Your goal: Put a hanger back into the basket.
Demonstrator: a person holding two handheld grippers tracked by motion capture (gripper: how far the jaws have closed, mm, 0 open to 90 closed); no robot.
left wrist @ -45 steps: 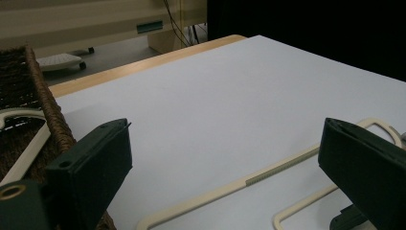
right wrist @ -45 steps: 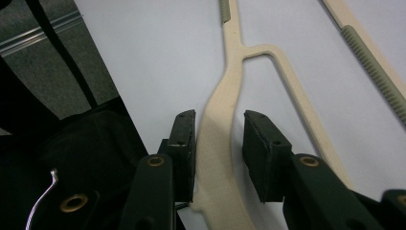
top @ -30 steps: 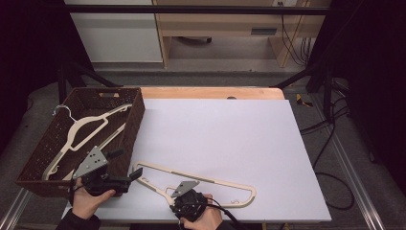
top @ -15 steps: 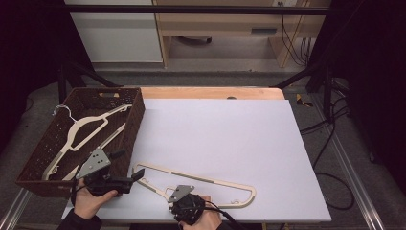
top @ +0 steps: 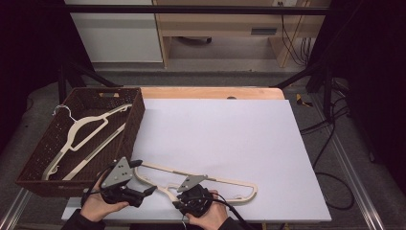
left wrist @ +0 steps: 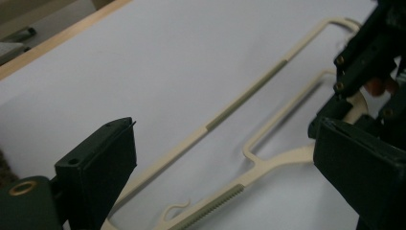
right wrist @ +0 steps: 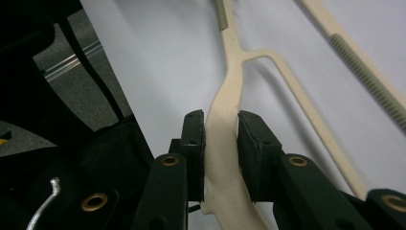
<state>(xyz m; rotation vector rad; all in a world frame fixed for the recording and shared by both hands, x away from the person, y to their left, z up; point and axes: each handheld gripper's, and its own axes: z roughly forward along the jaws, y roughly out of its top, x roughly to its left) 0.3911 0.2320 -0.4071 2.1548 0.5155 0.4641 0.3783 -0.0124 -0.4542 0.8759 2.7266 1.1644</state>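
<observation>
Right claw (right wrist: 221,139) grips the hanger (right wrist: 230,86) — hook hidden.

White-topped table (top: 230,139) with a wooden far edge (top: 210,92), standing on grey floor (top: 201,76). Far side: white cabinet (top: 115,36) at left, light wooden desk (top: 225,28) to its right, black cables (top: 335,124) trailing on the right. Dark on both sides, a black bar (top: 201,9) across the far top.
</observation>
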